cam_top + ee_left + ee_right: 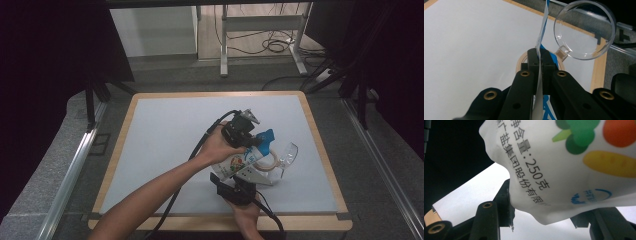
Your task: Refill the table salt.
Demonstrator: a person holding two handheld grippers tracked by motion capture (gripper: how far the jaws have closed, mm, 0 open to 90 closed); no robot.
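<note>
Left gripper (540, 58) pinches the white printed plastic pouch's (239, 162) blue top edge; right gripper (544, 220) clamps its bulging bottom (near table (165, 130) edge).

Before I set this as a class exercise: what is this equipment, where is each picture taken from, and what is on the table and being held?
A person works at a table, with a hand-held two-jaw gripper in each hand. One picture looks down from above; the other two come from cameras riding on the grippers, looking along their black jaws.

The left gripper is shut on the thin top edge of a white and blue printed bag. The right gripper holds the bag's lower, bulging part between its jaws.

Beside the bag is a clear glass with a round rim, and a pale wooden ring lies under the bag's top.
</note>
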